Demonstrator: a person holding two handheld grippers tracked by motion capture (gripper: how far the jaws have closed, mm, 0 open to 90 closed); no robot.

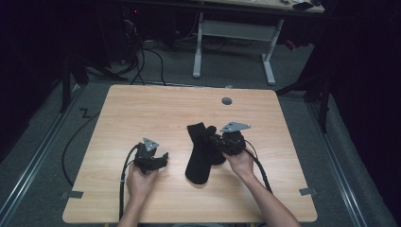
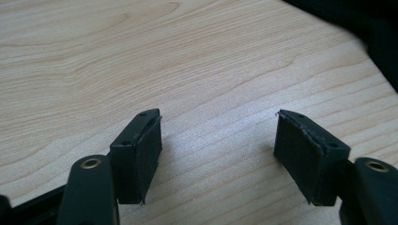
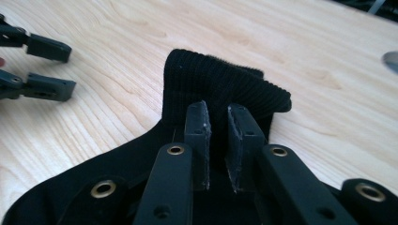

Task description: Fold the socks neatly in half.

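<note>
High view: black sock (image 1: 202,153) lies mid-surface (image 1: 142,109).
Right hand-held gripper (image 1: 218,140) clenched on sock's cuff; left hand-held gripper (image 1: 164,158) released, just left; grey grommet (image 1: 227,100) far.

- The left gripper (image 2: 218,150) hovers low over the worktop (image 2: 141,56), its two black fingers (image 2: 138,150) rising from the bottom edge at about seven and five o'clock.
- The ribbed pads face each other well apart, with bare pale wood grain between them.
- At one to two o'clock, a dark blurred shape covers the worktop's far corner; I cannot tell what it is.
</note>
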